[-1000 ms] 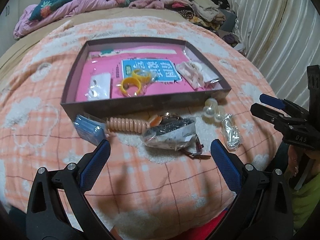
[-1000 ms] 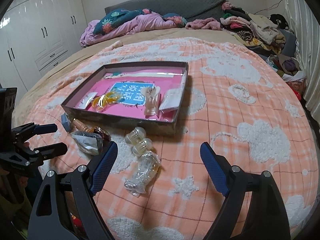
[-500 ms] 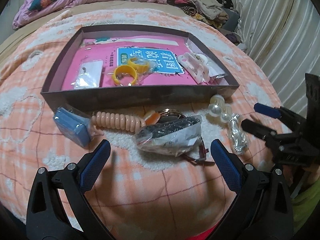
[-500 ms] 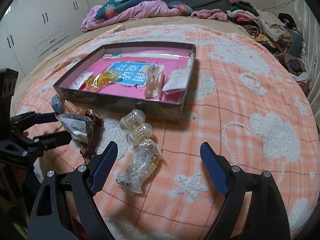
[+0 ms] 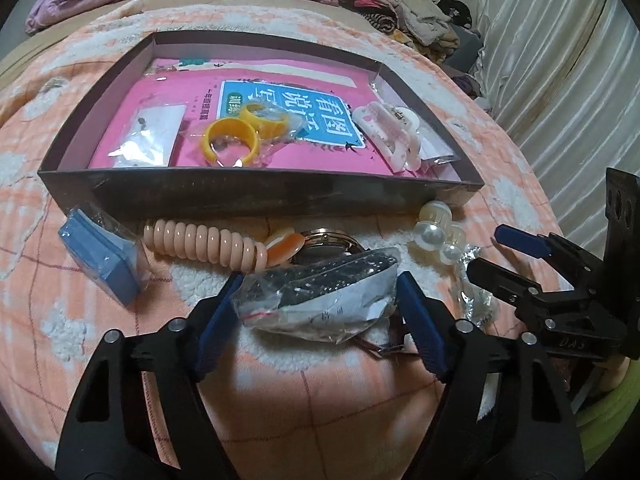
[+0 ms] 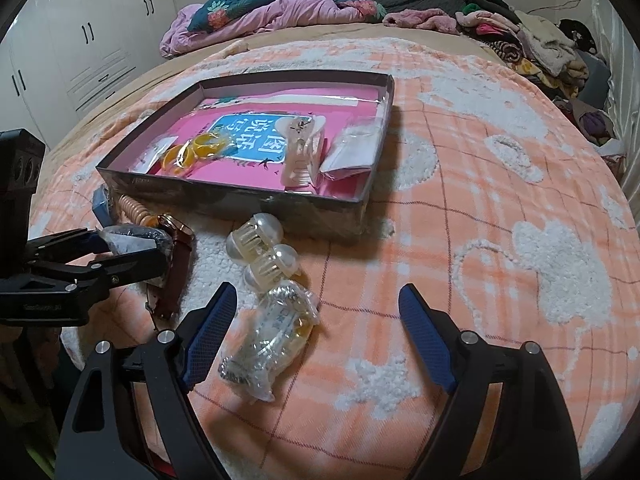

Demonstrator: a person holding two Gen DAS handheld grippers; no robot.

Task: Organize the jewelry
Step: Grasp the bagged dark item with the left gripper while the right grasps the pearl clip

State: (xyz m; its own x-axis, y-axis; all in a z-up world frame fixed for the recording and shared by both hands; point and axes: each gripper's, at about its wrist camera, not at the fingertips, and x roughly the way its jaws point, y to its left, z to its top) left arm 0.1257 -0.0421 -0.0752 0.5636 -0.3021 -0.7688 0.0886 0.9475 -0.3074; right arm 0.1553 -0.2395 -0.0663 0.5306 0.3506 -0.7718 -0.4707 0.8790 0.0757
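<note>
Through the left wrist view, left claw (image 5: 318, 296) closing around a clear packet of dark beaded jewelry (image 5: 320, 294) on the peach blanket (image 5: 100, 352) of the bed, blue pads at the packet's two ends; firm pressing not clear. Under the packet, a watch (image 5: 332, 240) mostly hidden, only a rim of its case showing. Beside it a coiled peach hair tie (image 5: 204, 242), a blue box in wrap (image 5: 102, 254), pearl clips (image 5: 436, 234). Behind, shallow tray (image 5: 260, 194) holding yellow rings (image 5: 244, 136) and a white hair claw clip (image 5: 394, 136). At right edge, right claw (image 5: 486, 252), partly cut off. Through the right wrist view, right claw (image 6: 316, 322) standing wide, gripping nothing, a clear packet of silver jewelry (image 6: 272, 340) lying just by its left pad (image 6: 210, 332). Left claw (image 6: 132, 246) seen side-on at the dark packet (image 6: 128, 240), contents hard to make out. Watch strap (image 6: 174, 276) poking out below.
</note>
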